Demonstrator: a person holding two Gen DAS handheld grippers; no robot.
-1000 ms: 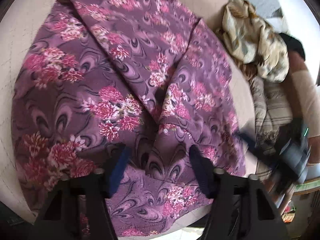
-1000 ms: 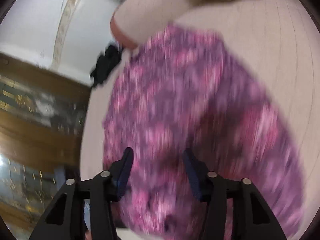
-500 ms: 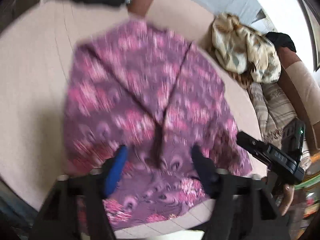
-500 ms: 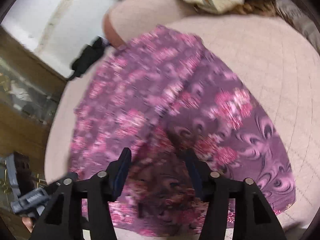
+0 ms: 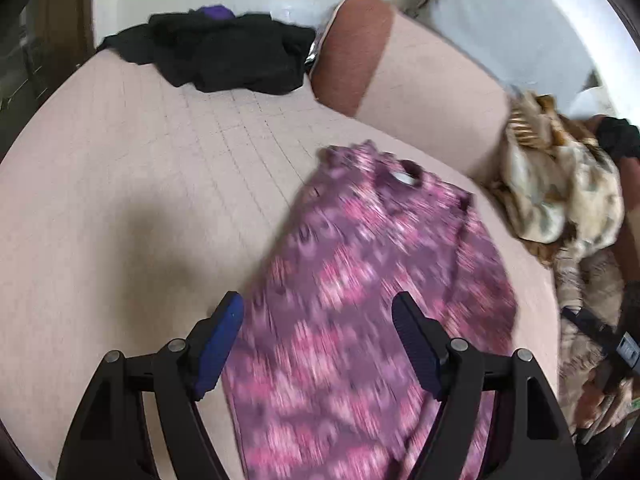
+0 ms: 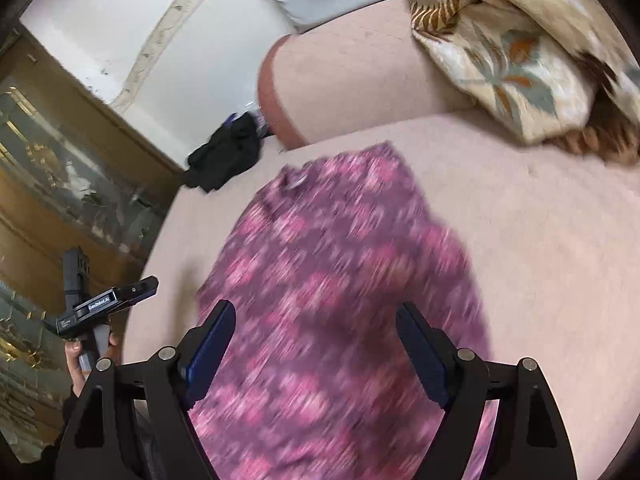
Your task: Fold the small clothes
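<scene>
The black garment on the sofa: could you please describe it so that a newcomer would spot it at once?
Start at the pink sofa seat and follow it to the far edge by its armrest. The crumpled black garment lies there, plain and dark, unlike the purple floral garment and the cream leaf-print cloth.

Bare cushion (image 5: 120, 208) left of purple garment (image 5: 360, 300) passable (black clothes (image 5: 224, 56) far corner).

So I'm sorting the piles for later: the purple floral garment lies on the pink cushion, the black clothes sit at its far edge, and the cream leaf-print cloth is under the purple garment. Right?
Not quite. The cream leaf-print cloth is not under the purple floral garment; it sits apart, against the backrest, as the right wrist view shows. The pink cushion and the black clothes are as you say.
</scene>
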